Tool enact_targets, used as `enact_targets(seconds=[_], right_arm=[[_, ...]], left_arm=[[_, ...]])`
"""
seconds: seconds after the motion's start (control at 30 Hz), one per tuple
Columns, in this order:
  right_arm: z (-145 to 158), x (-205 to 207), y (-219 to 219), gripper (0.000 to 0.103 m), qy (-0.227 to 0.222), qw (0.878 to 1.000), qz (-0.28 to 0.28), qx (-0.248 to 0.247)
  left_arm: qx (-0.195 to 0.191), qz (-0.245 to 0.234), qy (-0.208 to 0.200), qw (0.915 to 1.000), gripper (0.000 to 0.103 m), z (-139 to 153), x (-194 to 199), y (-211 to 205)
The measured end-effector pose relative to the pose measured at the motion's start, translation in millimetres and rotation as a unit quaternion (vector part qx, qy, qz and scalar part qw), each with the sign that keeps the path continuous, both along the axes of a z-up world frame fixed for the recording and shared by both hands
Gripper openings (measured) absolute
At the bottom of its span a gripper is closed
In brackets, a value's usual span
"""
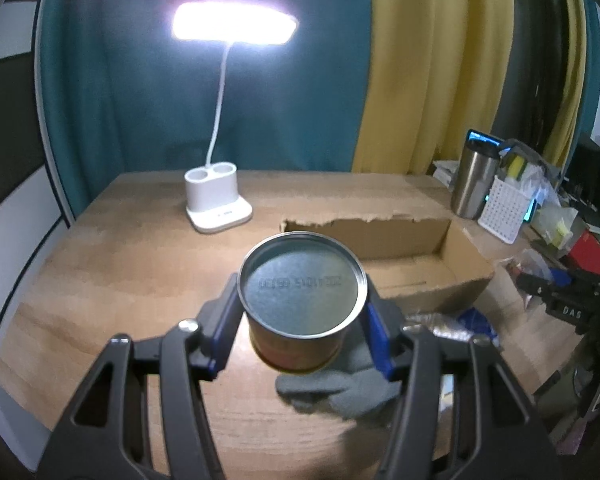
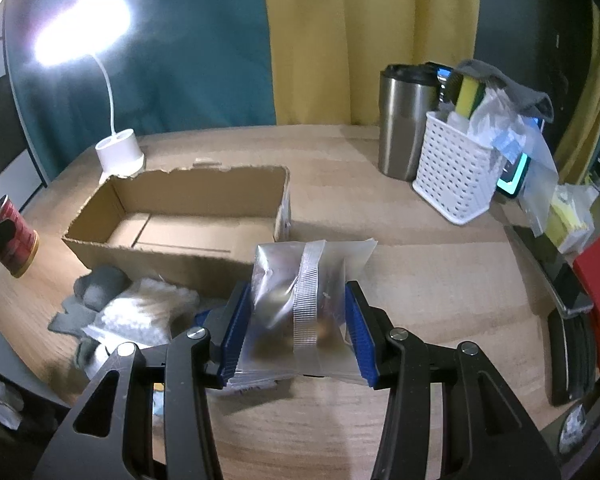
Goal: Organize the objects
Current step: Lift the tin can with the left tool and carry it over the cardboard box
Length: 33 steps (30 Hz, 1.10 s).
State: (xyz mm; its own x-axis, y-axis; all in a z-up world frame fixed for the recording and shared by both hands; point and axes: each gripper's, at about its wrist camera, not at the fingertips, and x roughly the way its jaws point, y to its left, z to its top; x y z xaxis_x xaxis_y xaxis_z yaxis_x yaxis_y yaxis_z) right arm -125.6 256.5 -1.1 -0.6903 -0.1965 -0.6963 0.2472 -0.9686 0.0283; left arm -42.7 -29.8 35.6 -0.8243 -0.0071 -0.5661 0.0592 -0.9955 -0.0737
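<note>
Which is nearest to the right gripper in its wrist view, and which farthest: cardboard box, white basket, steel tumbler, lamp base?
From the right gripper, shut on a clear packet:
1. Cardboard box, just ahead, left.
2. White basket, ahead, right.
3. Steel tumbler, behind the basket, right.
4. Lamp base, behind the box, far left.
The tumbler and the lamp base are close to call.

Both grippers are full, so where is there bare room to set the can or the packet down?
The box is empty. Bare table lies between the box and the white basket, and left of the lamp. Crowded: the glove and bags in front of the box, and the right edge beyond the basket.
</note>
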Motion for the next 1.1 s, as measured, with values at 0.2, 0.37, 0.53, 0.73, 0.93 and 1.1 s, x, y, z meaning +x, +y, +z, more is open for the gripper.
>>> enact_targets(seconds=[0.2, 0.37, 0.53, 0.73, 0.93, 1.1], right_arm=[[6.3, -9.0, -4.6, 0.049, 0.003, 1.0, 0.007, -0.003], [10.0, -18.0, -9.0, 0.05, 0.004, 1.0, 0.015, -0.004], [11.7, -27.3, -10.4, 0.049, 0.002, 1.0, 0.017, -0.006], [11.6, -37.1, -13.6, 0.05, -0.002, 1.0, 0.022, -0.01], [10.7, -47.0, -23.7, 0.05, -0.005, 0.999, 0.033, -0.013], [8.4, -56.4, -33.3, 0.05, -0.011, 0.999, 0.039, -0.015]], left_arm=[[0.002, -0.016, 0.004, 0.9999, 0.056, 7.8, -14.3, 10.0], [0.007, -0.031, 0.002, 0.9995, 0.056, 10.5, -28.6, 20.4], [0.011, -0.043, -0.004, 0.999, 0.056, 9.8, -41.7, 27.3], [0.013, -0.056, -0.008, 0.9983, 0.056, 8.5, -56.0, 34.5], [0.016, -0.065, -0.013, 0.9977, 0.056, 5.5, -69.8, 37.9], [0.02, -0.067, -0.018, 0.9974, 0.056, -0.2, -80.0, 35.2]])
